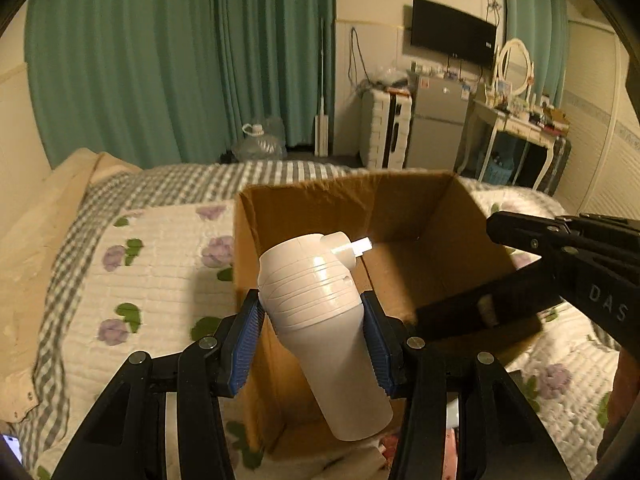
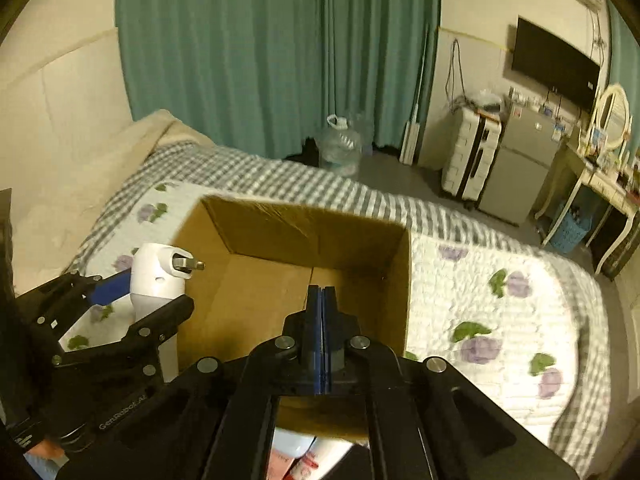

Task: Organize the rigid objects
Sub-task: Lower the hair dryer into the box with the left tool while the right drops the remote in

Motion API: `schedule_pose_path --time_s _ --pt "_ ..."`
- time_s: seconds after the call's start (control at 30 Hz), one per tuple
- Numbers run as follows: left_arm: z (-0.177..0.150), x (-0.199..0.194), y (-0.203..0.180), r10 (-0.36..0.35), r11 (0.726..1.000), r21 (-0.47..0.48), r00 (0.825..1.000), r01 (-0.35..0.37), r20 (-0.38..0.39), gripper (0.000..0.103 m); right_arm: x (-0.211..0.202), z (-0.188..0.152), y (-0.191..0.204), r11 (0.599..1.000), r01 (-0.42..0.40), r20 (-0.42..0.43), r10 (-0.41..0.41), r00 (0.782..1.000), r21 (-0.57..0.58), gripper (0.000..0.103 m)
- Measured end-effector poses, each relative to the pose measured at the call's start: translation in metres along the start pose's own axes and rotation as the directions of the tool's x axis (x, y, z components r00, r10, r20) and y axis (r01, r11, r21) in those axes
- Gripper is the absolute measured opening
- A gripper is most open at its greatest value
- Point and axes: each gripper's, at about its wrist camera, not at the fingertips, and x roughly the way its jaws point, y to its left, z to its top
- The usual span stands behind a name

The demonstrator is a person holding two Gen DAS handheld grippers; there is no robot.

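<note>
The left gripper (image 1: 314,312) pinches the rigid, smooth, probably light white bottle (image 1: 320,320) at mid-body over the cardboard box (image 1: 420,216); the right gripper (image 2: 322,294) jaws are pressed together, empty.

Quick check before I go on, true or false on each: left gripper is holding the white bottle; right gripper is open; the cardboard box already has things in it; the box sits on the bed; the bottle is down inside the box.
1. The left gripper is holding the white bottle. True.
2. The right gripper is open. False: its fingers are pressed together with nothing between them.
3. The cardboard box already has things in it. False: the visible floor is bare.
4. The box sits on the bed. True.
5. The bottle is down inside the box. False: it is held up at the box's near left edge.
</note>
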Motion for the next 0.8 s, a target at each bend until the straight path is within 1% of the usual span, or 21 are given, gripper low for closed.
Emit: schedule_pose_path --time_s 0.1,0.13,0.17,0.2,0.3,0.37,0.4,0.43,0.47,0.5,0.53,0.67,0.73,0.8 --pt "-0.004 0.007 -0.004 -0.013 1.0 0.009 1.0 0.012 0.005 0.052 0.008 -0.007 -0.009 1.0 -0.002 0.001 0.002 1.0 0.011 0.0" --pt "-0.005 0.007 -0.005 -0.009 1.0 0.016 1.0 0.008 0.007 0.056 0.008 -0.007 -0.012 1.0 -0.003 0.004 0.003 1.0 0.019 0.0" --pt "-0.006 0.007 -0.006 0.006 1.0 0.02 1.0 -0.006 0.01 0.065 0.007 -0.008 -0.014 1.0 -0.004 0.008 0.004 1.0 0.027 0.0" --pt "-0.007 0.004 -0.007 0.021 1.0 0.02 1.0 -0.022 0.02 0.066 0.006 -0.008 -0.017 0.999 0.003 0.014 -0.003 1.0 0.036 0.0" --pt "-0.008 -0.008 -0.005 0.012 1.0 0.021 0.999 -0.013 0.05 0.066 -0.007 -0.009 -0.02 0.998 0.034 0.031 -0.035 0.999 0.05 0.0" --pt "-0.007 -0.019 -0.003 0.022 1.0 0.012 0.998 -0.022 0.062 0.068 -0.02 -0.012 -0.019 0.996 0.07 0.035 -0.072 0.997 0.05 0.001" --pt "-0.008 -0.029 -0.003 0.022 1.0 0.009 0.997 -0.023 0.075 0.068 -0.027 -0.014 -0.018 0.995 0.083 0.036 -0.085 0.996 0.05 0.007" --pt "-0.008 -0.035 -0.001 0.024 1.0 0.008 0.996 -0.025 0.085 0.069 -0.033 -0.016 -0.017 0.994 0.093 0.037 -0.095 0.995 0.05 0.026" --pt "-0.008 -0.042 0.001 0.031 0.999 0.006 0.995 -0.032 0.095 0.07 -0.042 -0.019 -0.016 0.993 0.109 0.042 -0.111 0.993 0.047 0.039" --pt "-0.009 -0.053 0.001 0.036 0.999 0.004 0.994 -0.037 0.107 0.07 -0.053 -0.023 -0.014 0.99 0.134 0.056 -0.136 0.989 0.044 0.06" --pt "-0.009 -0.06 0.002 0.037 0.999 0.004 0.993 -0.037 0.114 0.071 -0.061 -0.026 -0.013 0.988 0.151 0.068 -0.154 0.986 0.043 0.063" --pt "-0.018 -0.084 0.003 0.053 0.999 -0.003 0.991 -0.053 0.124 0.072 -0.091 -0.044 -0.013 0.982 0.177 0.063 -0.181 0.981 0.059 0.065" --pt "-0.026 -0.092 0.004 0.061 0.998 -0.022 0.991 -0.059 0.117 0.072 -0.1 -0.059 -0.012 0.98 0.189 0.053 -0.192 0.98 0.065 0.072" --pt "-0.037 -0.095 0.005 0.055 0.998 -0.038 0.993 -0.051 0.101 0.072 -0.105 -0.076 -0.011 0.979 0.195 0.043 -0.198 0.979 0.066 0.072"
